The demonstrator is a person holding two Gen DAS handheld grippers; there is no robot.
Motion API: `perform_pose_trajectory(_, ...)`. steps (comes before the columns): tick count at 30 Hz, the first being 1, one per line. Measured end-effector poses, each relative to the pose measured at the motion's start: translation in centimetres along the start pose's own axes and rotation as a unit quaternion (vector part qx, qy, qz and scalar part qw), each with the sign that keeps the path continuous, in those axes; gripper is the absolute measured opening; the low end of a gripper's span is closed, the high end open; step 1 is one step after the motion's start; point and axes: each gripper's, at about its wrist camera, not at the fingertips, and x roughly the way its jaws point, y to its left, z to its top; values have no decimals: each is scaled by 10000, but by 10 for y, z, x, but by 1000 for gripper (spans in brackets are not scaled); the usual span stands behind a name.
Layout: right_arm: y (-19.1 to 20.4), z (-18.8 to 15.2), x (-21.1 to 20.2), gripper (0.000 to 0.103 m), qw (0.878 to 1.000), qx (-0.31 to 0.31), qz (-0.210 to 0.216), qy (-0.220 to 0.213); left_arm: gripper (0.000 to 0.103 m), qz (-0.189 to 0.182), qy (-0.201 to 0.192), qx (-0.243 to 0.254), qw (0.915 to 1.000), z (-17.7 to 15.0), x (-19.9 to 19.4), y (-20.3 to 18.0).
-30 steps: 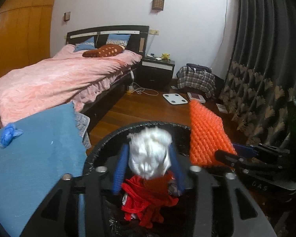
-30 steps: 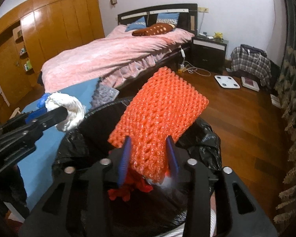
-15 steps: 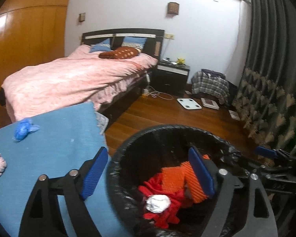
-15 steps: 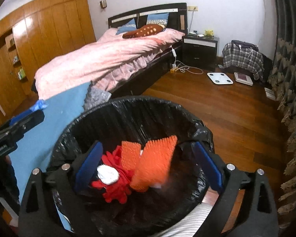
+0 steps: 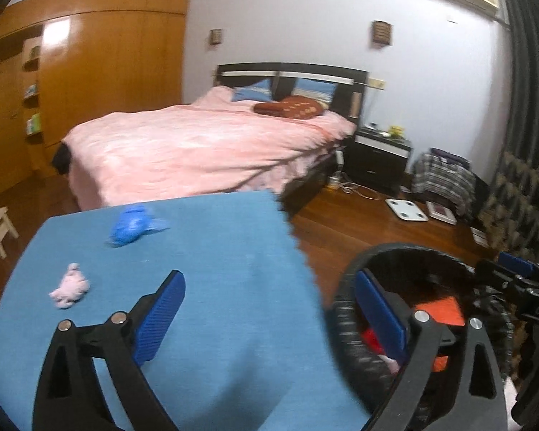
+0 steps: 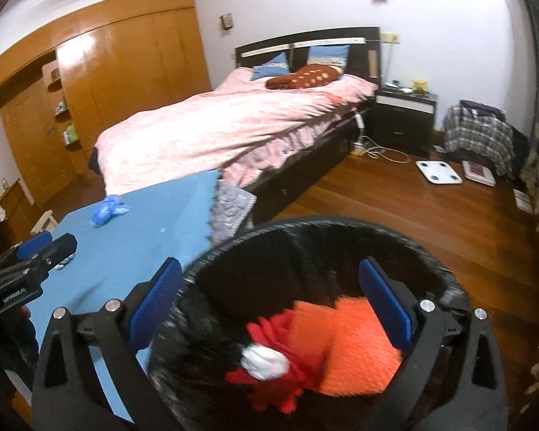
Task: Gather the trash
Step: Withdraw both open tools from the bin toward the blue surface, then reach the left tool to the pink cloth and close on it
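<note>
Both my grippers have just been opening and stand wide, nothing between the pads. Left gripper [image 5: 269, 309] straddles the blue table [image 5: 215, 287] edge; right gripper [image 6: 269, 301] hangs over the black-lined bin [image 6: 305, 230]. Orange mesh [image 6: 355, 344], white wad [image 6: 264, 361] and red scrap [image 6: 287, 377] lie inside. Blue wad [image 5: 134, 228] and pink wad [image 5: 70, 285] sit on the table.

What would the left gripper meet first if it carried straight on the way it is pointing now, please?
Most likely the blue table top: the left gripper stands open and empty, angled down over its right edge beside the black bin. Depth is unclear, so it might just pass the edge.
</note>
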Motion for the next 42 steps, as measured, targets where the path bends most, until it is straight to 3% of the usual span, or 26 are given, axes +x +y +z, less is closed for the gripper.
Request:
perform_pose_trajectory(7,68,18,38,96,9981,-422,441,-9,93,800,-25,-273,9964,-3,9,73)
perform_pose_trajectory(11,106,25,62,96,9955,-666,666,28,93,1361,35,-524,9893,-10,22,127)
perform_pose_trajectory(16,146,29,93,96,9923,-851,889,146,92,1804,210,-769,9804,-18,41,179)
perform_pose_trajectory(26,213,33,149,96,9849,-1272,1098,413,80,1612,647,-1101,9786,-35,73,225)
perform_pose_trajectory(32,231,39,172,96,9821,-1415,1140,493,61,1442,891,-1148,9788,-41,88,232)
perform_pose_trajectory(36,239,42,185,96,9815,-1421,1157,555,38,1348,1085,-1194,9777,-45,97,235)
perform_pose_trajectory(42,256,42,202,96,9788,-1527,1201,641,33,1325,910,-1318,9781,-41,94,241)
